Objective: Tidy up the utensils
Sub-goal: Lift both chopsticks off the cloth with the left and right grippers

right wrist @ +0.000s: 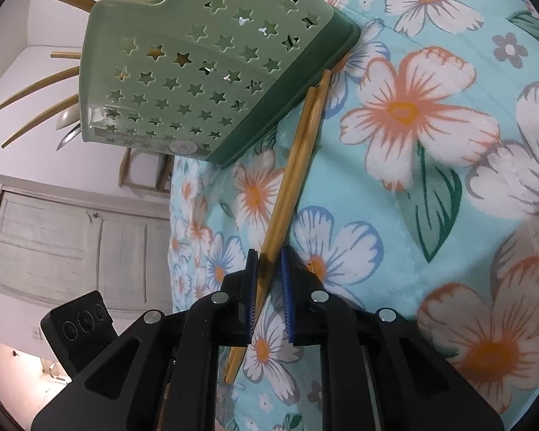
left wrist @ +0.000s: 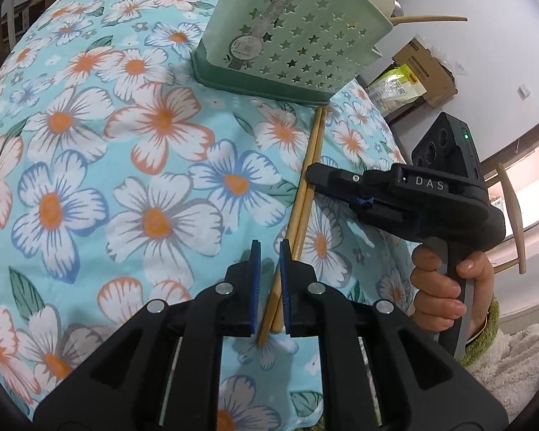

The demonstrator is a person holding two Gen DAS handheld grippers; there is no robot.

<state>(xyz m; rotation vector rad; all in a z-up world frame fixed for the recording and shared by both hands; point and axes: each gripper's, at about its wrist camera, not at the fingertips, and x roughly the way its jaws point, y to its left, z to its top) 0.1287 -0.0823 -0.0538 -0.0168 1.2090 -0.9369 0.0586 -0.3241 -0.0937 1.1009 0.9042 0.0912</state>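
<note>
A pair of wooden chopsticks (left wrist: 307, 179) lies on the floral tablecloth (left wrist: 125, 165), one end touching the base of a green star-holed utensil holder (left wrist: 287, 39). My left gripper (left wrist: 269, 251) is open and straddles the chopsticks' near end. My right gripper (left wrist: 311, 176) reaches in from the right at the chopsticks' middle. In the right wrist view the right gripper (right wrist: 269, 255) is narrowly open, with the chopsticks (right wrist: 294, 165) between its pads, leading up to the holder (right wrist: 212, 68). The holder holds more chopsticks and spoons.
The table's right edge (left wrist: 388, 129) is close to the chopsticks. Beyond it are a cardboard box (left wrist: 427, 72), a wooden chair (left wrist: 510, 215) and a white wall. A white cabinet door (right wrist: 72, 244) shows in the right wrist view.
</note>
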